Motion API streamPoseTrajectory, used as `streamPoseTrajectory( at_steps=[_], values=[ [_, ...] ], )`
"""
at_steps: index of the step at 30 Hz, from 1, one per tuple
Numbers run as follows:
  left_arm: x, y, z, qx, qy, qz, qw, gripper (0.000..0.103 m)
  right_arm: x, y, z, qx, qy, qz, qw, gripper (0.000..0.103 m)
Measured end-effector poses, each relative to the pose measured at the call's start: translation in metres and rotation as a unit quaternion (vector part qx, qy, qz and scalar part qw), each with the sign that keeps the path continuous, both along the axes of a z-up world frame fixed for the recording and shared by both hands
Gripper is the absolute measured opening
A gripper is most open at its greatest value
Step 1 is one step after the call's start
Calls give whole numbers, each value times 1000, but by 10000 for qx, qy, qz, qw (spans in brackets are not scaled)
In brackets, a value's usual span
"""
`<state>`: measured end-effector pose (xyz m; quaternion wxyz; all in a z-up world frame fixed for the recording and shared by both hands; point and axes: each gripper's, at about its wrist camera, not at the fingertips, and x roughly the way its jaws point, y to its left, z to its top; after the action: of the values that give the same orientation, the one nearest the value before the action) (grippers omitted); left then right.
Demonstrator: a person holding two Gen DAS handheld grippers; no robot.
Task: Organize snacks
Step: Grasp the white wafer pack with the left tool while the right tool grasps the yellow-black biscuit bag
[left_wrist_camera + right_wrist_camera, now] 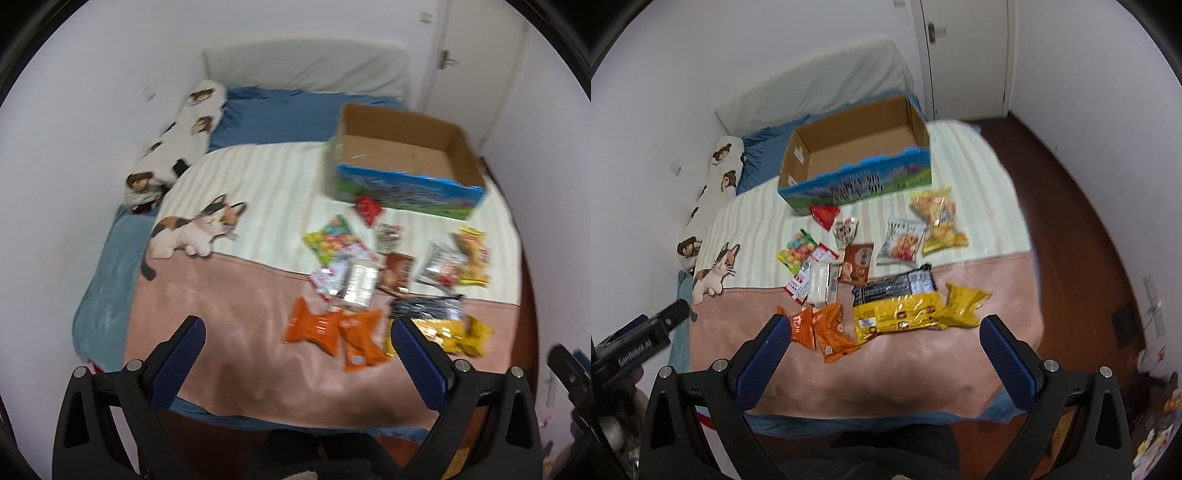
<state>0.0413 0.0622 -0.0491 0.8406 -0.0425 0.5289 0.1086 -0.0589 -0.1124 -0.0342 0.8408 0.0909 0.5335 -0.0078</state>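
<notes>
Blue-padded, your left gripper [297,334] hung spread wide and empty above the pink blanket [229,317]; your right gripper [886,332] gaped just the same, nothing between its fingers; below them the snacks lay scattered, orange packets [827,332] nearest, the yellow bag [897,314] beside them, chips [938,221] farther up; beyond those the cardboard box [857,147] stood open and bare inside; by my reading you had not started sorting; the next move called for dropping onto one near packet and closing on its edge.
</notes>
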Motion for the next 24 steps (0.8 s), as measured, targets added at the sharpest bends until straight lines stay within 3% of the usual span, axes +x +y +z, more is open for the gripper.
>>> streamPoseTrajectory(
  at_steps=[6, 10, 17, 19, 24],
  values=[
    [24, 29, -59, 87, 483, 187, 9986, 103, 43, -14, -106, 711, 990, -632, 9905, 103],
    [36, 38, -102, 144, 866, 181, 9960, 103, 60, -26, -187, 1439, 1625, -1258, 9680, 99],
    [48, 42, -160, 102, 1372, 142, 9904, 103, 83, -29, -266, 2153, 1777, -2567, 9253, 98],
    [51, 40, -173, 163, 1447, 64, 9893, 103, 95, -24, -275, 2127, 1898, -2763, 9178, 100],
    [64, 37, -196, 237, 1547, -68, 9877, 103, 130, -7, -302, 1371, 2455, -2976, 9123, 103]
  ],
)
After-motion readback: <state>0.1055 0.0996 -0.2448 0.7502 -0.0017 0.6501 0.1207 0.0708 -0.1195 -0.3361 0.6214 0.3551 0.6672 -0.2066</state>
